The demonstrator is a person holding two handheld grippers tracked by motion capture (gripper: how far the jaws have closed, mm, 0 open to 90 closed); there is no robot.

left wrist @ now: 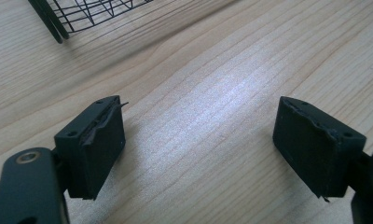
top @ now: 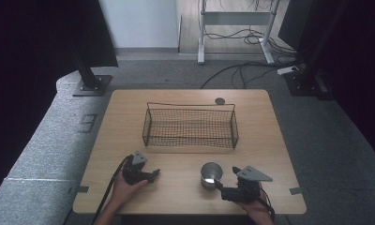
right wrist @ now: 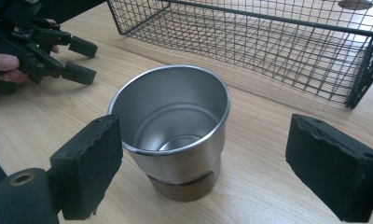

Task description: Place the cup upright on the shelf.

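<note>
A steel cup (top: pixel 211 174) with a brown base stands upright and empty near the table's front edge. In the right gripper view the cup (right wrist: pixel 175 116) sits just ahead of and between the jaws, close to the left one and well apart from the right one. My right gripper (top: pixel 226 177) (right wrist: pixel 203 154) is open and comes at the cup from its right. My left gripper (top: pixel 155 175) (left wrist: pixel 201 135) is open over bare wood, left of the cup, with nothing between its jaws. It also shows far off as the left gripper (right wrist: pixel 79 60) in a hand.
An empty black wire basket (top: pixel 190 126) (right wrist: pixel 268 42) stands mid-table behind both grippers, and its corner (left wrist: pixel 58 23) is close ahead of the left one. A small dark round disc (top: pixel 219 101) sits behind the basket. The wooden table (top: pixel 129 108) ends just behind my hands.
</note>
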